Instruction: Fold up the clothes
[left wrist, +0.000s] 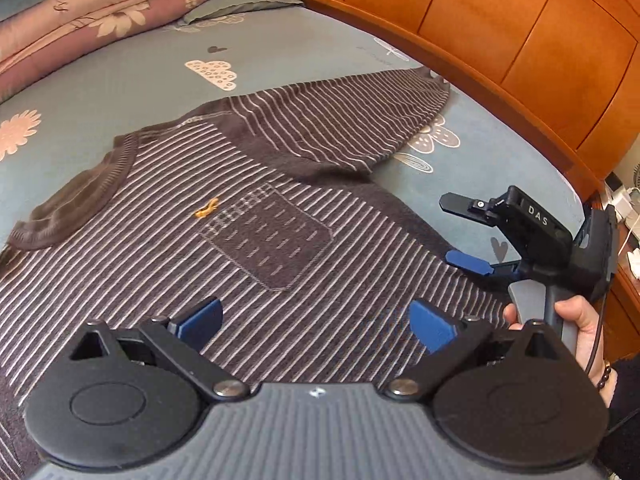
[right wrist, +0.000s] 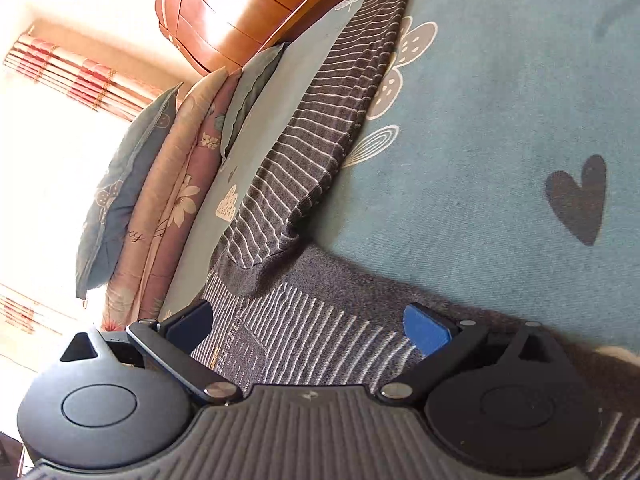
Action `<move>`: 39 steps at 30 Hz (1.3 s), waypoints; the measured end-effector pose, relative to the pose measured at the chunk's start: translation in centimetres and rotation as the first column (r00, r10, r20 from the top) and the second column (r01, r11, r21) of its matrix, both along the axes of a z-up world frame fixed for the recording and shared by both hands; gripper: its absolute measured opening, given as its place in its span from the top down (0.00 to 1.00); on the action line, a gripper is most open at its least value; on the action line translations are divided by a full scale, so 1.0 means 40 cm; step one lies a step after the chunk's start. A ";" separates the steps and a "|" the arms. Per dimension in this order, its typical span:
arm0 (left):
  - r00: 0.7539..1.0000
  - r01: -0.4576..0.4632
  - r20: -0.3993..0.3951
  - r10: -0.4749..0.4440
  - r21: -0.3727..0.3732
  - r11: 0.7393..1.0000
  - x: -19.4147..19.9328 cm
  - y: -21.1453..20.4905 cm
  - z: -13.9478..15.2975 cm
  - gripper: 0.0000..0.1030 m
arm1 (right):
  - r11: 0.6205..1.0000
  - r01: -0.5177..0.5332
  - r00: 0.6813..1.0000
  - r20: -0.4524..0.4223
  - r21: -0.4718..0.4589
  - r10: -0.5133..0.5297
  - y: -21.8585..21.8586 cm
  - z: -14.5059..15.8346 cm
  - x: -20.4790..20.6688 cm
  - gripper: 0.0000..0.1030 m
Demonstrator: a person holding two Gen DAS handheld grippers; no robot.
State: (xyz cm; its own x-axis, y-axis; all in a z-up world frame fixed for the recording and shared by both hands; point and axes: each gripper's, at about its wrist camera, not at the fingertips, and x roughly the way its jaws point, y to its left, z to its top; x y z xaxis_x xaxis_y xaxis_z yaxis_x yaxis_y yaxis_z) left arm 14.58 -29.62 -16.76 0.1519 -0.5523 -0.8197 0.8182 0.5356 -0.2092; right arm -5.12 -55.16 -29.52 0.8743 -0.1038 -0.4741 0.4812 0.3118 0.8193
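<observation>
Below both spread jaws: striped sweater (left wrist: 240, 208), flat on bedsheet (left wrist: 120, 80).

Grey sweater (left wrist: 168, 264) with thin white stripes, teal sheet (right wrist: 480, 112) with hearts and clouds, orange-brown headboard (left wrist: 500, 32)

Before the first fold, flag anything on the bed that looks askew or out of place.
Nothing stands out. The striped sweater lies flat on the bedsheet, sleeve spread toward the headboard; both grippers are open above it.
</observation>
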 end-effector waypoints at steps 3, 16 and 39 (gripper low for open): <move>0.999 0.035 -0.010 -0.035 -0.009 0.999 -0.023 -0.040 -0.008 0.04 | 1.000 -0.011 1.000 0.005 0.010 0.011 -0.003 0.001 -0.026 0.00; 0.989 0.137 -0.043 -0.139 -0.061 0.989 -0.081 -0.185 -0.026 0.04 | 0.998 0.027 0.999 0.041 0.049 -0.029 -0.028 -0.012 -0.131 0.00; 0.994 0.076 -0.070 -0.080 -0.057 0.995 -0.076 -0.125 -0.038 0.04 | 0.988 -0.114 0.968 -0.234 -0.103 0.088 0.034 0.060 -0.256 0.00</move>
State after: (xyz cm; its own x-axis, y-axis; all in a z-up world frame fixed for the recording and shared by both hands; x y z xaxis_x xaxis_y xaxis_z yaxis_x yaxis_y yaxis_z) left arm 11.52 -34.61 -18.28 0.0480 -0.6036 -0.7958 0.8388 0.4570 -0.2960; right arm -15.35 -53.82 -27.13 0.7532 -0.0858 -0.6521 0.6122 0.4540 0.6474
